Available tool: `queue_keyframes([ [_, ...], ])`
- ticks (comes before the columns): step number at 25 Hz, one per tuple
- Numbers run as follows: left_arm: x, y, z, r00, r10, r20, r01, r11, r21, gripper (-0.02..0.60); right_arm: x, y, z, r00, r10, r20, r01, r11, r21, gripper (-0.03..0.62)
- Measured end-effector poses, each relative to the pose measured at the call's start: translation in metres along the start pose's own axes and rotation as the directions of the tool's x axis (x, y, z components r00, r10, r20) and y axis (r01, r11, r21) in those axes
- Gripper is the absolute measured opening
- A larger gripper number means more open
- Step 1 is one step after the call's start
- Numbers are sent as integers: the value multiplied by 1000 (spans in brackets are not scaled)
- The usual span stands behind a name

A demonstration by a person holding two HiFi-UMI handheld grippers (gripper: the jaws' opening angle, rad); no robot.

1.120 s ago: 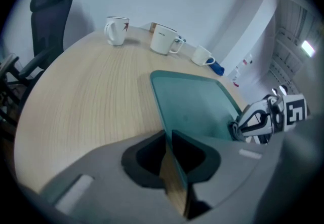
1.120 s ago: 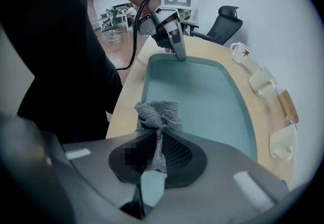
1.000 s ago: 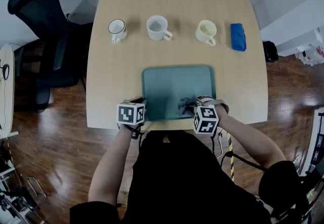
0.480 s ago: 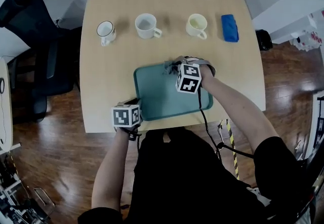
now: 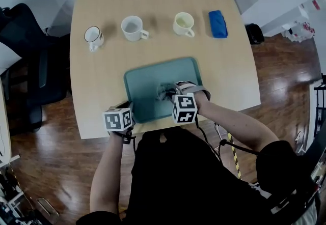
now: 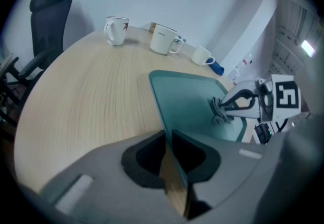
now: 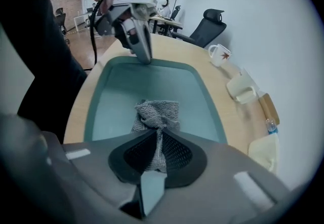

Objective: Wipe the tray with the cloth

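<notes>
At the worktop's near edge, the left tool clamps the teal tray's rim to steady it, while the right tool grips the grey cloth against the tray's floor.

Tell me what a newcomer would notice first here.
A teal rectangular plastic tray sits at the near edge of the pale wooden table. The right gripper holds a bunched grey knitted cloth down on it, while the left gripper clamps its near left corner. Three pale ceramic mugs stand in a row farther back.
</notes>
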State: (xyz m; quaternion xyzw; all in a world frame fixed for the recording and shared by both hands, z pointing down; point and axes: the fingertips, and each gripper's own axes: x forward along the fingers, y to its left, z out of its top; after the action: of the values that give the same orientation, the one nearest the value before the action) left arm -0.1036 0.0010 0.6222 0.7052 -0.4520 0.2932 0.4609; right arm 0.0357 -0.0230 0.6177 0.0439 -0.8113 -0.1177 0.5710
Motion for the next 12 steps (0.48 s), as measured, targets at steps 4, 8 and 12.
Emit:
queue_keyframes([
  [4, 0, -1, -1, 1000, -2, 1, 2, 1000, -3, 44, -9, 49, 11, 996, 84, 23, -83, 996, -44, 38],
  [8, -1, -2, -1, 1000, -3, 1, 3, 1000, -7, 44, -15, 80, 22, 986, 163, 27, -160, 982, -98, 38],
  [12, -3, -4, -1, 1000, 3, -3, -3, 1000, -12, 44, -13, 74, 20, 982, 188, 27, -184, 977, -106, 38],
])
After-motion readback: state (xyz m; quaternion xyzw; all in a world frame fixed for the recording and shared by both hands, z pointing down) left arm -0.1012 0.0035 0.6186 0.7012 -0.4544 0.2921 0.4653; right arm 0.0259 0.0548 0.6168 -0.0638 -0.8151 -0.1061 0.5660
